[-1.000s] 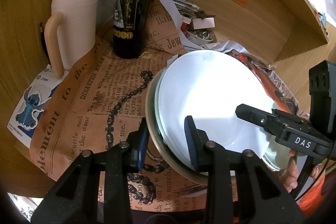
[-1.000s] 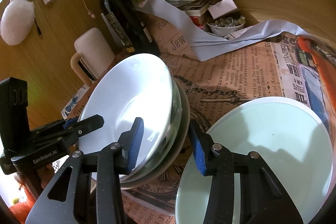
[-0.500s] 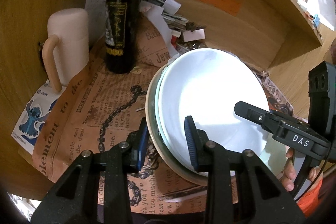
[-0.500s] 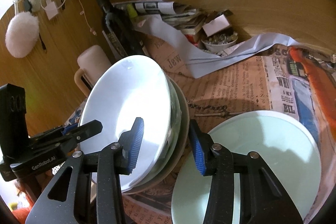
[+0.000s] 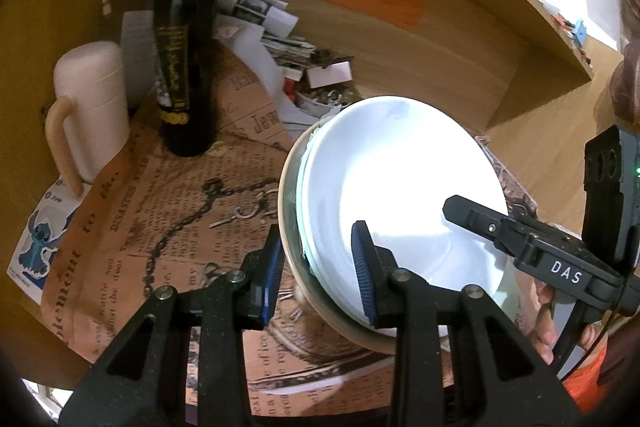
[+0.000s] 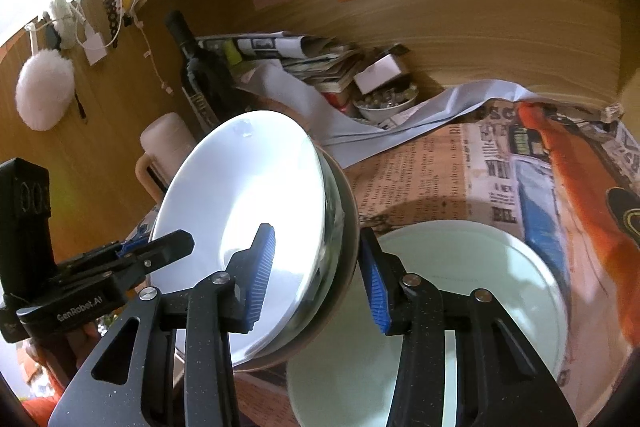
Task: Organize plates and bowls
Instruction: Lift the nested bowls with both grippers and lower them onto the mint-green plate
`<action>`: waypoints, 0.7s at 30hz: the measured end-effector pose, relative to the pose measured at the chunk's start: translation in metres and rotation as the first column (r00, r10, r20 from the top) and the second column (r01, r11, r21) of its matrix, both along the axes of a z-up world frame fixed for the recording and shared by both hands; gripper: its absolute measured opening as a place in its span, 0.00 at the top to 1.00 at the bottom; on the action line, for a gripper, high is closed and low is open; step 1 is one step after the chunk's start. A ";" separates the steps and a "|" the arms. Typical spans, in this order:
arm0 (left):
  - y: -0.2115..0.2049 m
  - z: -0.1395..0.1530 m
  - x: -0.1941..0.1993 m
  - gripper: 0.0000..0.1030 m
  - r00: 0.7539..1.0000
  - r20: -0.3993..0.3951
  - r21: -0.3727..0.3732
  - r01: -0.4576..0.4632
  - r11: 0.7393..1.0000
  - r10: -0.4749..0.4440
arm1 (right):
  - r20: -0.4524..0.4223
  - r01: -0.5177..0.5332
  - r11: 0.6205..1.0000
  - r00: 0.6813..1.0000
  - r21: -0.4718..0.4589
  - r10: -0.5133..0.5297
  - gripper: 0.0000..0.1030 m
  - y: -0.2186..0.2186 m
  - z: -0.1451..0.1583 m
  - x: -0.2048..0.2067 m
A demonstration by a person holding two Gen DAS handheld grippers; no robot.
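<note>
A: Both grippers on the stack (image 5: 400,187)?
B: Yes. Left gripper (image 5: 316,275) clamps its near rim, right gripper (image 6: 316,275) clamps the opposite rim; stack held tilted between them, off the paper.
A: Target?
B: Probably the green plate (image 6: 480,267), just right of the right gripper.
A: Tips?
B: Level the stack, move both hands together, don't squeeze unevenly; the white plate (image 6: 240,207) on top could slide.

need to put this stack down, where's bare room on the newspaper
Free patch: the brown newsprint between the wine bottle, the pink mug and the held stack of dishes. Another: the printed paper between the pale green plate and the white sheet. Crowded: the back corner, with the magazine pile and small bowl.
</note>
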State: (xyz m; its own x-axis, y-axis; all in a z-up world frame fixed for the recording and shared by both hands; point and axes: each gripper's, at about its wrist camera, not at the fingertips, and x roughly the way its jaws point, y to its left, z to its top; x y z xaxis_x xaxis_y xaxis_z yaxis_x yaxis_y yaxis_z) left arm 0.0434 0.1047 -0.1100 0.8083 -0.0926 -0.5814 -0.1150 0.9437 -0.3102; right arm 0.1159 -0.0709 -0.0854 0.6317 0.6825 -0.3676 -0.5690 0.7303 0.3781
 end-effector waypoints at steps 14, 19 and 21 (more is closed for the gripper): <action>-0.044 0.009 0.016 0.68 0.995 -0.010 0.032 0.103 0.994 -0.103 | -0.002 0.090 0.996 0.996 0.016 -0.090 0.62 -0.047 -0.005 -0.005; -0.057 0.008 0.022 0.68 0.990 -0.024 0.026 0.139 0.990 -0.138 | -0.008 0.120 0.993 0.993 0.015 -0.120 0.62 -0.063 -0.010 -0.008; -0.061 0.008 0.024 0.68 0.988 -0.027 0.024 0.150 0.988 -0.150 | -0.014 0.129 0.991 0.992 0.016 -0.129 0.62 -0.069 -0.012 -0.009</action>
State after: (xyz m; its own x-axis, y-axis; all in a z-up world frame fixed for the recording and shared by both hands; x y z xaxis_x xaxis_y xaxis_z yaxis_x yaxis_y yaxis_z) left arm 0.0673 0.0442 -0.1023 0.7714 -0.1964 -0.6053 0.0209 0.9585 -0.2844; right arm 0.1068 -0.1397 -0.0976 0.7103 0.6015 -0.3655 -0.4653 0.7909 0.3974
